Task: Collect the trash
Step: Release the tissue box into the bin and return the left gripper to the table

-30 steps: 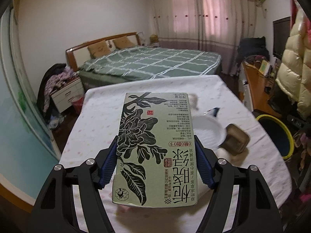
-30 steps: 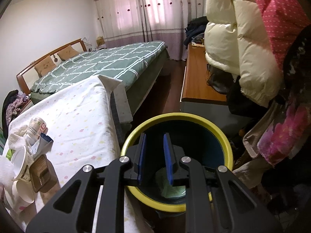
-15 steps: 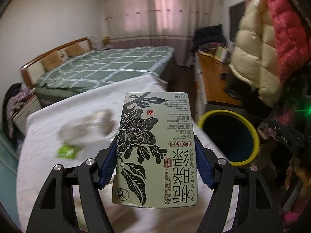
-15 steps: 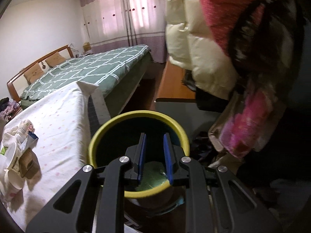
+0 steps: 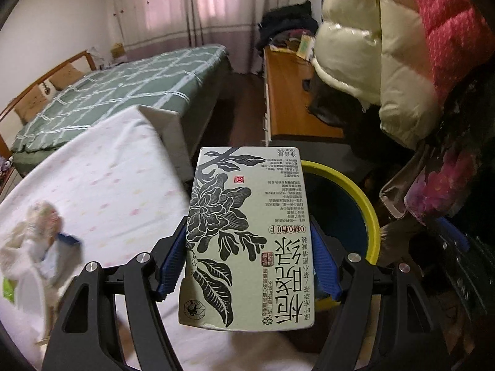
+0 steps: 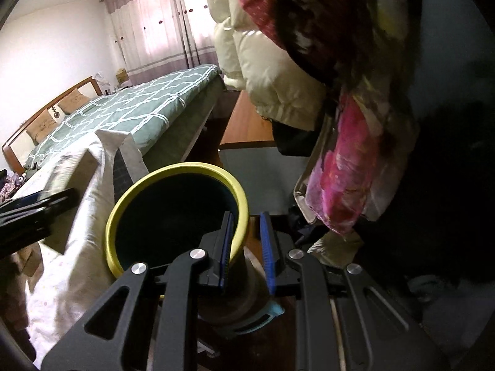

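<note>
Swinging right, my left gripper (image 5: 249, 258) clamps the tea box (image 5: 249, 216); the bin (image 5: 355, 213) lies at two o'clock. My right gripper (image 6: 246, 250) is narrow, empty.

The carton (image 5: 250, 235) sits clamped between the fingers of the left hand-held gripper (image 5: 249, 262), over the edge of the bench (image 5: 102, 182), with the bin (image 5: 368, 213) just behind and to its right. The bin stands on the floor beside the bench, and the bed (image 5: 130, 89) lies beyond both. The right hand-held gripper (image 6: 246, 247) hangs over the bin's (image 6: 176, 216) right rim, with the hanging coats (image 6: 309, 61) to its right.
</note>
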The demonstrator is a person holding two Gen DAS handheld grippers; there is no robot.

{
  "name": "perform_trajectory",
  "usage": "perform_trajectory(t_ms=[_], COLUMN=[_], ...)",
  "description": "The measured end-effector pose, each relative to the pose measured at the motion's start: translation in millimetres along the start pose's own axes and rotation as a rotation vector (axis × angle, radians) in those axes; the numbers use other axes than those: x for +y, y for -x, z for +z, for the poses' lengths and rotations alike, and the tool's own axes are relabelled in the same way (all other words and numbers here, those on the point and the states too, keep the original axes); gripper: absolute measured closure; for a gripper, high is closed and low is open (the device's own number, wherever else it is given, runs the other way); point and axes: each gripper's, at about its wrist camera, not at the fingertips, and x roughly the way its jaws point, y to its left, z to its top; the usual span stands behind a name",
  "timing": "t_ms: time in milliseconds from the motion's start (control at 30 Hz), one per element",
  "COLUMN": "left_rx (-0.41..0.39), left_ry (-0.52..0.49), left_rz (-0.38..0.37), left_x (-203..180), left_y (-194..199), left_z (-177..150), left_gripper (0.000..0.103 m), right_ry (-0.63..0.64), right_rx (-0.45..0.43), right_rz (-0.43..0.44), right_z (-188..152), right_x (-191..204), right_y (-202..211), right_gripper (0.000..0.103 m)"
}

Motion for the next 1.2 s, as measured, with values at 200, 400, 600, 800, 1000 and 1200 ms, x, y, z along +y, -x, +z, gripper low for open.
perform_trajectory(t_ms=[200, 400, 600, 800, 1000, 1200], left_rx=[0.025, -0.018, -0.102, -0.194, -0.244, -0.257], left_ry=[-0.009, 0.008, 0.066, 0.141, 0.274, 0.43], left_rz=[0.005, 0.02, 0.012, 0.066, 0.215, 0.383], left_x=[-15.2, -7.7, 24.7, 83.5, 166.6, 245.0], left_y=[-27.2, -9.4, 53.2, 132.9, 200.1, 248.7], left_z=[7.1, 10.7, 0.0, -31.7, -81.3, -139.0], left_gripper=[0.031, 0.02, 0.013, 0.009, 0.008, 0.008], right_ry=[-0.023, -0.027, -0.002, 0.065, 0.148, 0.258], right_rx=[0.006, 0.005, 0.017, 0.04, 0.051, 0.065], right_rz=[-0.007, -0.004, 0.026, 0.091, 0.188, 0.321], right_z=[1.1, -0.1, -3.7, -10.7, -17.3, -27.7], right_x=[-9.2, -8.8, 10.3, 52.5, 111.6, 187.5], right_y=[-1.7, 0.6, 1.3, 0.2, 7.5, 23.4], right_gripper=[0.085, 0.082, 0.079, 0.079, 0.077, 0.076])
